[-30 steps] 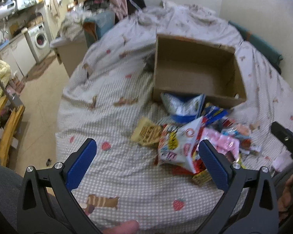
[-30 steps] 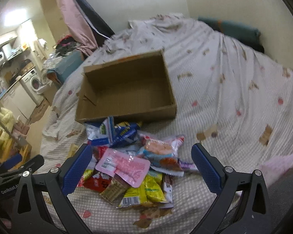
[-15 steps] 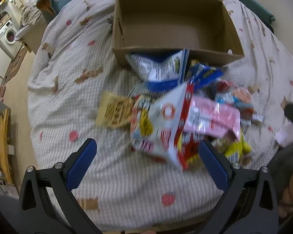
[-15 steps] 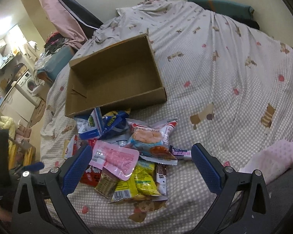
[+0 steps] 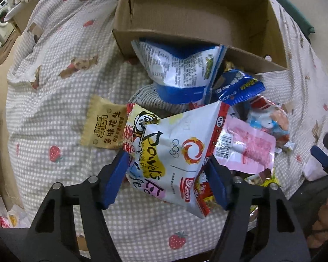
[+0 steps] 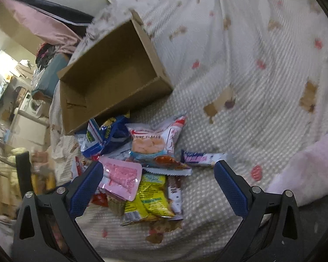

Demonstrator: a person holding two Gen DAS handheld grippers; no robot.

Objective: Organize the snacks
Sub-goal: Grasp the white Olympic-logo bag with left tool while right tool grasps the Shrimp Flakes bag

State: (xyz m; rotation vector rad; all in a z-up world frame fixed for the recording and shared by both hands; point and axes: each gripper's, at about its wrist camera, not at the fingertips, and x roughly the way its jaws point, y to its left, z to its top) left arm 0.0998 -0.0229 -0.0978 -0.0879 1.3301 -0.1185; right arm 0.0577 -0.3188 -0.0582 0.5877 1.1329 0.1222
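A white and red snack bag (image 5: pixel 181 152) lies on top of the snack pile, between the blue pads of my left gripper (image 5: pixel 167 166). The jaws are closing and the pads touch both sides of the bag. Behind it are a blue and white bag (image 5: pixel 181 69), a pink packet (image 5: pixel 251 146) and a yellow peanut packet (image 5: pixel 105 128). An open cardboard box (image 5: pixel 207 21) with nothing in it stands just beyond the pile. My right gripper (image 6: pixel 158 167) hangs open over the pile's near side, above the pink packet (image 6: pixel 122 174) and a shrimp flakes bag (image 6: pixel 153 144), holding nothing.
Everything lies on a bed with a checked, strawberry-print cover (image 5: pixel 54 87). A pink fabric (image 6: pixel 306 170) lies at the bed's near right. The bed's edge drops to the floor on the left, with a washing machine (image 5: pixel 0 19) beyond. A purple bar (image 6: pixel 199 158) lies beside the pile.
Both grippers have come down and closer to the snack pile. The left jaws have narrowed from wide open onto the white and red bag. The right view has rolled.
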